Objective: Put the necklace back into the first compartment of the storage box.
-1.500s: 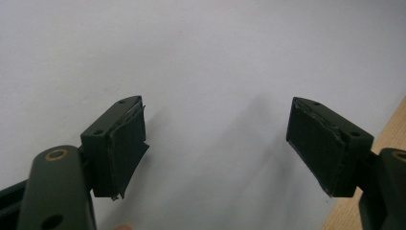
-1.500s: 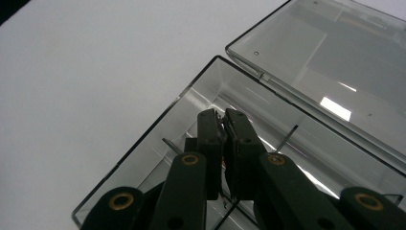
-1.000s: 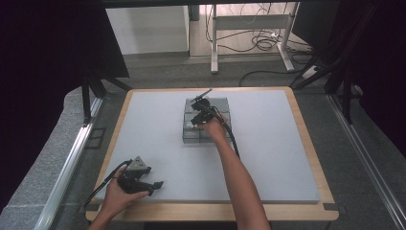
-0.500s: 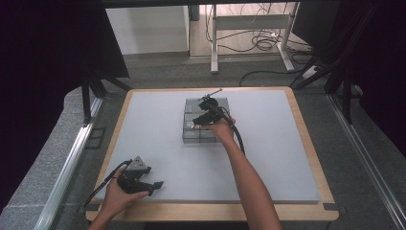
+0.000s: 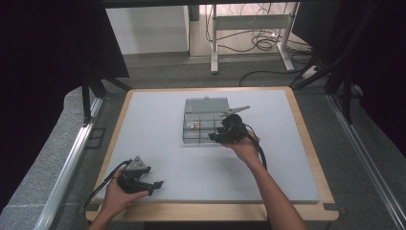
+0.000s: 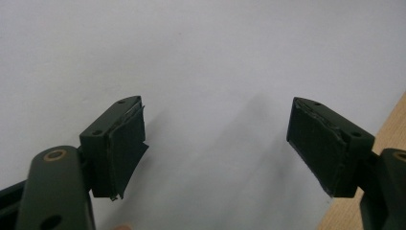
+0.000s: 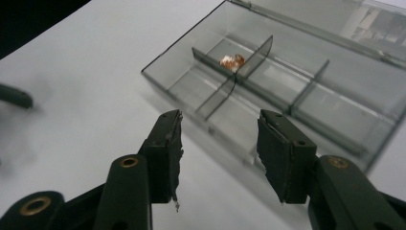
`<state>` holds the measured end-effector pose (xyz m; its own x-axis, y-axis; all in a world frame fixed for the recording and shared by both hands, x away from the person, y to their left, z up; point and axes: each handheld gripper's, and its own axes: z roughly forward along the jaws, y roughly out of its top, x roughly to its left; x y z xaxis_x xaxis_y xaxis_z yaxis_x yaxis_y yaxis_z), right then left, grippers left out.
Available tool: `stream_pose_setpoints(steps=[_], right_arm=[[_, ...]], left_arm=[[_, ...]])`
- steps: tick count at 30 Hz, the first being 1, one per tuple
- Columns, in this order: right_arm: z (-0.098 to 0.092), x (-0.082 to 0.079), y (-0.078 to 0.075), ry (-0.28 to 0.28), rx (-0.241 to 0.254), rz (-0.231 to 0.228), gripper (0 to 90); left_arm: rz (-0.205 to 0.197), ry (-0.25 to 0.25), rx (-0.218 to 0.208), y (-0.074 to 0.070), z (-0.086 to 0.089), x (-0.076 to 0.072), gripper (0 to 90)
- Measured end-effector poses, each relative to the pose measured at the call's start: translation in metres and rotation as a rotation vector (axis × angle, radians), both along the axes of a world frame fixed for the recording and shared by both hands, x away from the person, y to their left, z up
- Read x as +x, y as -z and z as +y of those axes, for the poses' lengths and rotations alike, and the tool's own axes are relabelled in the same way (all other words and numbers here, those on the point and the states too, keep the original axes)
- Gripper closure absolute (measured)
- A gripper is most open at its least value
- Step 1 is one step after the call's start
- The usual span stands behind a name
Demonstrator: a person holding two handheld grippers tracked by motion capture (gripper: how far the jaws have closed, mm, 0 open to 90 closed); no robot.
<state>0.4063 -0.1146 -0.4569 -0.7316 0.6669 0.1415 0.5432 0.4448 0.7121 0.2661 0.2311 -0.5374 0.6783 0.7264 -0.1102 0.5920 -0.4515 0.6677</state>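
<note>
A clear grey compartment box (image 5: 201, 136) (image 7: 335, 72) lies in the middle of the white table with its lid folded back. A small orange-brown piece (image 5: 194, 126) (image 7: 232, 61) rests in one of its left compartments. My right gripper (image 5: 214, 138) (image 7: 220, 120) hovers at the box's near right corner and points toward it. Its jaws have just been opening and nothing is between them. My left gripper (image 5: 155, 184) (image 6: 215, 108) rests open over bare table near the front left edge, holding nothing.
The white mat (image 5: 158, 120) lies on a wooden-edged table (image 5: 306, 129). Dark curtains stand on both sides. A metal stand and cables (image 5: 258, 43) are on the floor beyond the far edge.
My right gripper has drawn back from over the box's middle, rightward and toward the person, to its near right corner. The left gripper has not moved.
</note>
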Motion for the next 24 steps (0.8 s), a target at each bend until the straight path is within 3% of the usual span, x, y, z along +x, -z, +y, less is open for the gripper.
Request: stream_pose_setpoints(steps=[3, 13, 19, 24], right_arm=[[-0.026, -0.025, 0.004, 0.006, 0.034, -0.009, 46.0], [-0.077, -0.072, 0.023, 0.039, 0.059, -0.023, 41.0], [-0.094, -0.084, 0.030, 0.063, 0.050, -0.019, 39.3], [-0.102, -0.084, 0.033, 0.083, 0.079, -0.007, 37.1]], left_arm=[[0.002, -0.001, -0.001, 0.000, -0.001, 0.000, 21.3], [0.003, -0.010, 0.001, 0.001, -0.001, 0.000, 21.2], [0.004, -0.011, 0.000, 0.001, -0.001, 0.000, 21.2], [0.008, -0.006, 0.000, 0.001, -0.002, 0.001, 21.2]])
